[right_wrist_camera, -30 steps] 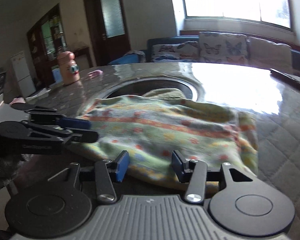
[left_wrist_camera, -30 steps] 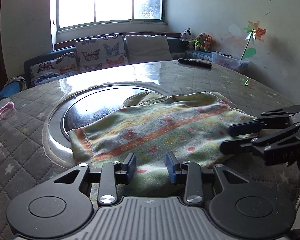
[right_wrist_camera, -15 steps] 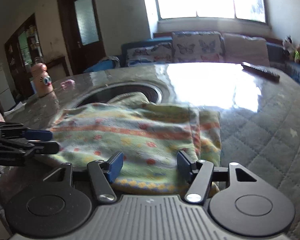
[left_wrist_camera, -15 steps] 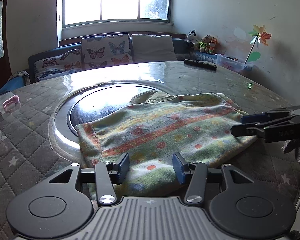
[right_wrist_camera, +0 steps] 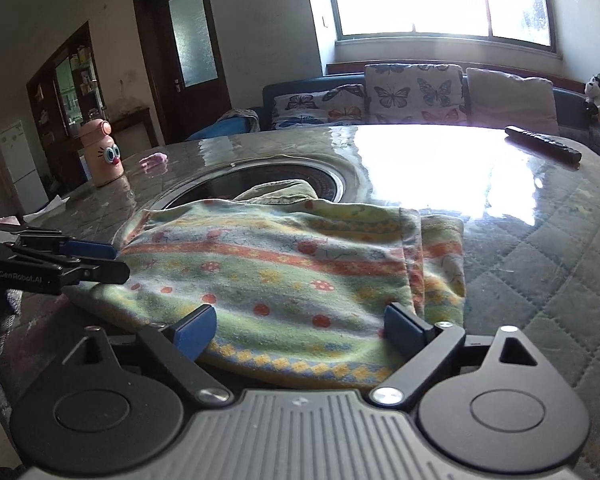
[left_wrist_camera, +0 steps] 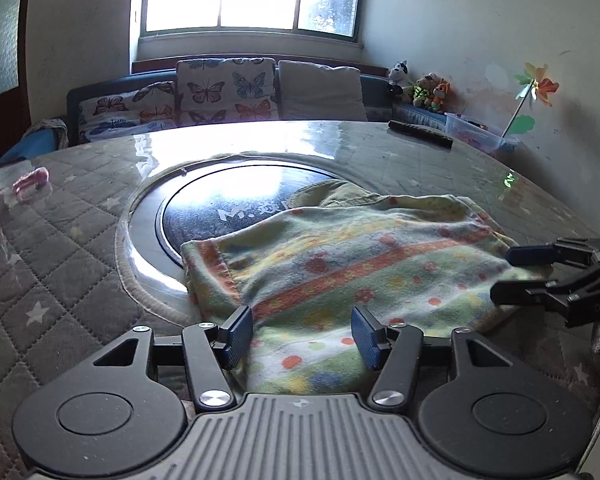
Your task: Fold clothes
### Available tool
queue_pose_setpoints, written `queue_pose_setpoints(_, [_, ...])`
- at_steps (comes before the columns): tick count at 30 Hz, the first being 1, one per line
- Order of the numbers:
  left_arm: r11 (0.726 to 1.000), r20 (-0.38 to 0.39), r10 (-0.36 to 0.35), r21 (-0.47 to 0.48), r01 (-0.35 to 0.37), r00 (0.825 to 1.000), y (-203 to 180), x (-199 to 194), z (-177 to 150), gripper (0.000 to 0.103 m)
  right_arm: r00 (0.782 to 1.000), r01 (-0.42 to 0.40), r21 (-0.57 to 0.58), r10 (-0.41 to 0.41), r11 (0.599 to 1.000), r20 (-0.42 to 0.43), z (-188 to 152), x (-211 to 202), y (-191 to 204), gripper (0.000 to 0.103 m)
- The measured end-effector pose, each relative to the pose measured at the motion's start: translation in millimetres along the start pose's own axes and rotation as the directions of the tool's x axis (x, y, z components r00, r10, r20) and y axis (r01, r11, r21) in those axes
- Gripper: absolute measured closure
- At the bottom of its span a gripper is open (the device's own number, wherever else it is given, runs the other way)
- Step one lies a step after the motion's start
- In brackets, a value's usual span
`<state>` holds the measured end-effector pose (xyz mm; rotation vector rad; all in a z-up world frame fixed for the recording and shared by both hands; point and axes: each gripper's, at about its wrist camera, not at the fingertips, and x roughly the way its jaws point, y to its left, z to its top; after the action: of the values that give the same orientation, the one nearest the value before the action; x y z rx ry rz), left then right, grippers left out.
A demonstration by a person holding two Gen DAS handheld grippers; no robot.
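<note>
Left hand-held gripper (left_wrist_camera: 302,336) sits at the near edge of the folded patterned garment (left_wrist_camera: 352,280), jaws apart and opening, cloth lying between the pads but not pinched; right hand-held gripper (right_wrist_camera: 300,326) likewise at its near edge, jaws spread wide and opening, nothing clamped. Garment lies flat on the quilted counter (left_wrist_camera: 60,264), its far part overlapping the round dark glass inset (left_wrist_camera: 228,208). Farther back: a black remote (left_wrist_camera: 420,134) near the counter's far edge, a pink bottle with cartoon eyes (right_wrist_camera: 102,152), then a sofa with butterfly cushions (left_wrist_camera: 224,92) under the window.
</note>
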<state>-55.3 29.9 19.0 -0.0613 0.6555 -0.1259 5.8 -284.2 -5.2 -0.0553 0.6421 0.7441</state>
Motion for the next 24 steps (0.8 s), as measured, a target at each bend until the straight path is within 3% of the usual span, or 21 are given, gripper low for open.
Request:
queue_pose_setpoints(10, [0.999,-0.036,0.031,-0.014,-0.032,0.999,19.2,21.5,19.5,0.045,1.000,-0.001,-0.018,0.001,1.000,-0.019,1.0,3.4,4.0,0.000])
queue_pose_setpoints(21, [0.999,-0.042,0.027,0.025,-0.026,0.999,6.6,45.8,56.3,0.045,0.999,0.040,-0.080,-0.042,0.996,-0.027,-1.6,5.9,12.9,0.000])
queue_pose_setpoints(24, [0.998,-0.054,0.053,0.026,-0.052,0.997,6.4,59.7,64.9,0.045,0.999,0.035,-0.075,-0.037,0.997,-0.026,-1.5,5.7,11.3,0.000])
